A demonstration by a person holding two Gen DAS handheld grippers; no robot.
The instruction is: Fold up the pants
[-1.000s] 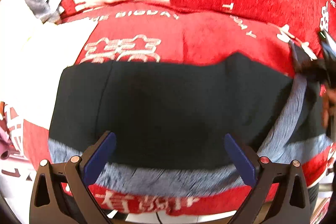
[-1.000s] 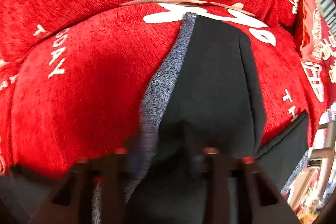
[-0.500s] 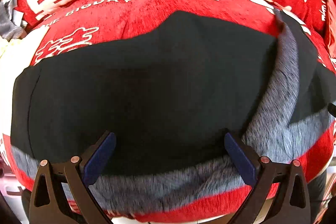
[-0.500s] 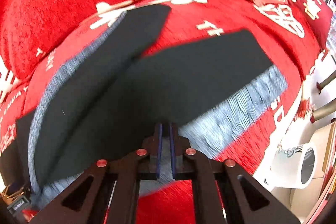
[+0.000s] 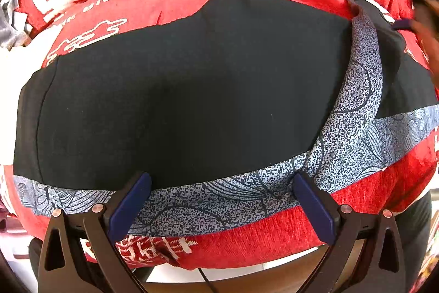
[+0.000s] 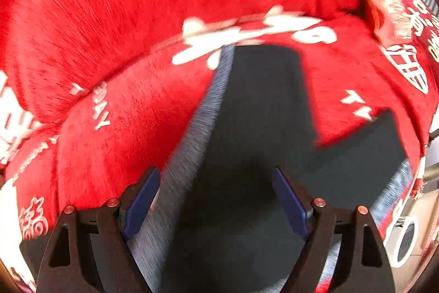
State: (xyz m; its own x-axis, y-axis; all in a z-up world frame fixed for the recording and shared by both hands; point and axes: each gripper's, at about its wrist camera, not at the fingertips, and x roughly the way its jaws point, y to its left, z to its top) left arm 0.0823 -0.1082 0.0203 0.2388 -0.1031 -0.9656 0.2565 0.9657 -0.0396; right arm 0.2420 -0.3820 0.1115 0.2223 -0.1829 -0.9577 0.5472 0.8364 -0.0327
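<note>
One leg of the black shorts (image 5: 192, 89) lies folded across at three o'clock (patterned trim showing); further folds remain. Left gripper (image 5: 219, 199) wide, empty; right gripper (image 6: 216, 199) just opened, empty.

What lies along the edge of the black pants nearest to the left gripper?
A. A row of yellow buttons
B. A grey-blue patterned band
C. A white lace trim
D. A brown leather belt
B: in the left wrist view a grey-blue patterned band runs along the near edge of the black pants, just ahead of the open left gripper, on the red sofa cover.
</note>
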